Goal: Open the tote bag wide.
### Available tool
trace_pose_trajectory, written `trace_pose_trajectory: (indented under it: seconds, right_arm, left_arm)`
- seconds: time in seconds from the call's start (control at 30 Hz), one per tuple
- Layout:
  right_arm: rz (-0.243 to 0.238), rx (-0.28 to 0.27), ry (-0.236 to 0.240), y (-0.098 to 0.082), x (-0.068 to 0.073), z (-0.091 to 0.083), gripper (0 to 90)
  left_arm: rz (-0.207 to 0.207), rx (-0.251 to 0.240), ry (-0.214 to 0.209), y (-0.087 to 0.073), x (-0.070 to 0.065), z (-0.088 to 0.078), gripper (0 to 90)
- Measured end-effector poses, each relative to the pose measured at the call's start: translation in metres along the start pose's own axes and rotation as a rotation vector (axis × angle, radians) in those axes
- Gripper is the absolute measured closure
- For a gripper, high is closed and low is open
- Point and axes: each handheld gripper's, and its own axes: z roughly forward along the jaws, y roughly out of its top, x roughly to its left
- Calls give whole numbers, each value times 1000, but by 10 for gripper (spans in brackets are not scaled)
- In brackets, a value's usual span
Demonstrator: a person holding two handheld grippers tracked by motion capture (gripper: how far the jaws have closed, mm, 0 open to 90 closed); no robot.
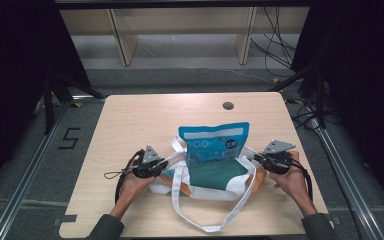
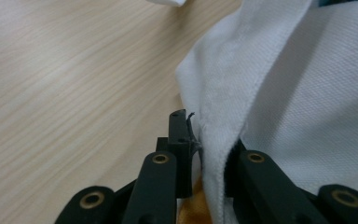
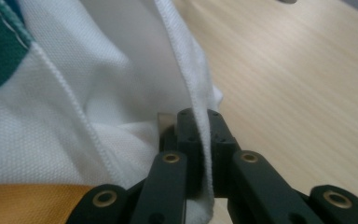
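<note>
Your left gripper (image 1: 163, 163) pinches the left edge of the white tote bag (image 1: 207, 190), its hem caught between the jaws (though they sit a little slack around it). The bag lies at the middle of the wooden table (image 1: 130, 120), a blue snack pouch (image 1: 214, 142) standing up out of its mouth. Your right gripper (image 1: 256, 158) is clamped tight on the bag's right edge.

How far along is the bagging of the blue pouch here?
Done: the blue pouch already stands inside the white tote bag. In hand: the left gripper and right gripper each pinch the bag's rim. Left: the pouch's top protrudes, and the bag rests on the table.
</note>
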Motion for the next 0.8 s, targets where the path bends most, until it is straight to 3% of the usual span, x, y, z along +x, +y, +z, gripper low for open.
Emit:
trace_pose_trajectory:
  seconds: [0.1, 0.17, 0.2, 0.23, 0.37, 0.4, 0.43, 0.47, 0.5, 0.53, 0.6, 0.67, 0.7, 0.77, 0.8]
  right_arm:
    - [15, 12, 5, 0, 3, 5, 872]
    - [-18, 8, 1, 2, 4, 14, 874]
    - [-14, 9, 2, 2, 4, 17, 874]
    - [11, 19, 10, 2, 5, 19, 874]
    - [22, 0, 22, 3, 2, 24, 857]
    - [17, 1, 18, 3, 0, 22, 795]
    - [17, 1, 18, 3, 0, 22, 795]
    - [66, 12, -7, 4, 0, 18, 724]
    - [58, -5, -34, 7, -5, 12, 673]
    - [103, 13, -29, 9, -5, 6, 639]
    - [125, -66, -53, 14, -12, -11, 589]
    - [187, -139, -48, 22, -14, -34, 540]
    - [185, -174, -48, 25, -16, -44, 529]
    - [208, -229, -5, 33, -12, -62, 527]
    - [198, -254, 4, 36, -10, -67, 526]
  left_arm:
    - [-33, -5, 7, -1, 3, 4, 806]
    - [-37, -2, 17, -1, 10, 5, 805]
    - [-31, 7, 18, -1, 11, 5, 802]
    - [-58, -6, 21, -2, 10, 6, 800]
    - [-17, 22, 36, 0, 12, 3, 785]
    - [-17, 22, 36, 0, 12, 3, 771]
    - [-26, 27, 33, 0, 12, 2, 771]
    - [-72, 1, 29, 1, 10, 2, 747]
    - [-64, 11, 23, 2, 12, -1, 712]
    - [-64, 9, 18, 4, 13, -5, 686]
    - [-55, 1, 12, 10, 14, -11, 603]
    - [-66, -27, 28, 18, 16, -21, 522]
    - [-89, -51, 22, 22, 14, -24, 509]
    - [-66, -71, 18, 31, 13, -32, 474]
    - [-69, -93, 18, 38, 10, -34, 469]
